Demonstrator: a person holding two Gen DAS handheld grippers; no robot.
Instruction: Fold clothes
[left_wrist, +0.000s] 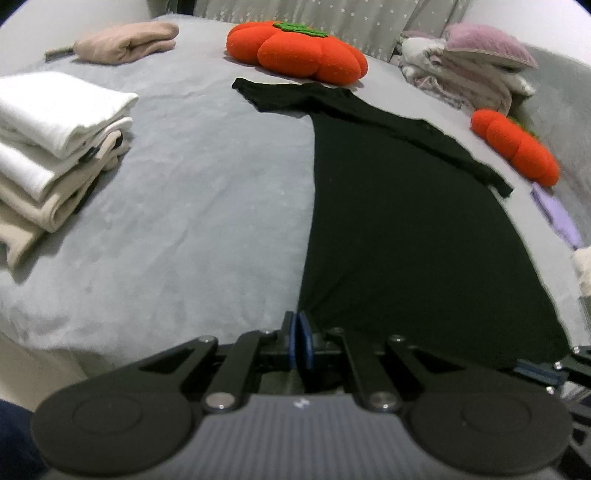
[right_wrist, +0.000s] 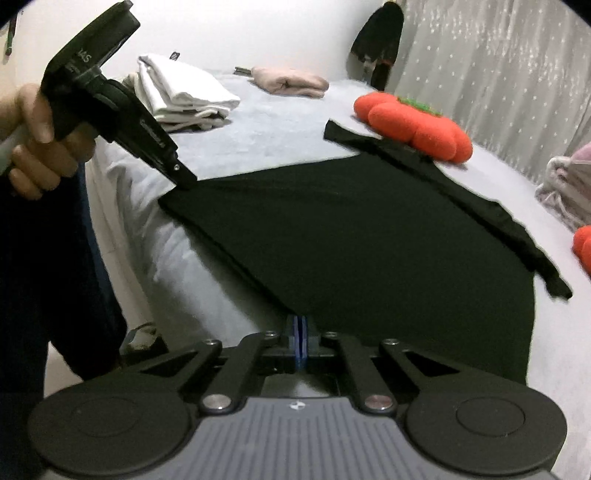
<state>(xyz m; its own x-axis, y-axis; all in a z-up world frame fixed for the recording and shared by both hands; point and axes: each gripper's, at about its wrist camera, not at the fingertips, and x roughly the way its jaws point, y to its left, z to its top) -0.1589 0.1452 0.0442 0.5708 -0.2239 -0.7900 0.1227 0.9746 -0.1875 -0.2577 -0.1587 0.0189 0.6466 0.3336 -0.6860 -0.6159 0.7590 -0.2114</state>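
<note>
1. Bed (left_wrist: 192, 192), grey cover, carries everything.
2. Black shirt (left_wrist: 399, 229) lies flat on the bed, hem at the near edge, sleeves toward the far side.
3. Folded white and beige stack (left_wrist: 55, 147) sits left, well apart from the shirt.
4. Orange pumpkin cushion (left_wrist: 295, 51) lies just beyond the collar.
5. Left tool (left_wrist: 300, 343) is clamped on the hem's left corner.
6. Right tool (right_wrist: 300, 339) is pinched tight on the hem's right corner.

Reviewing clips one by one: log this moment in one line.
left gripper: shut on black shirt hem | right gripper: shut on hem | sleeves folded in
</note>
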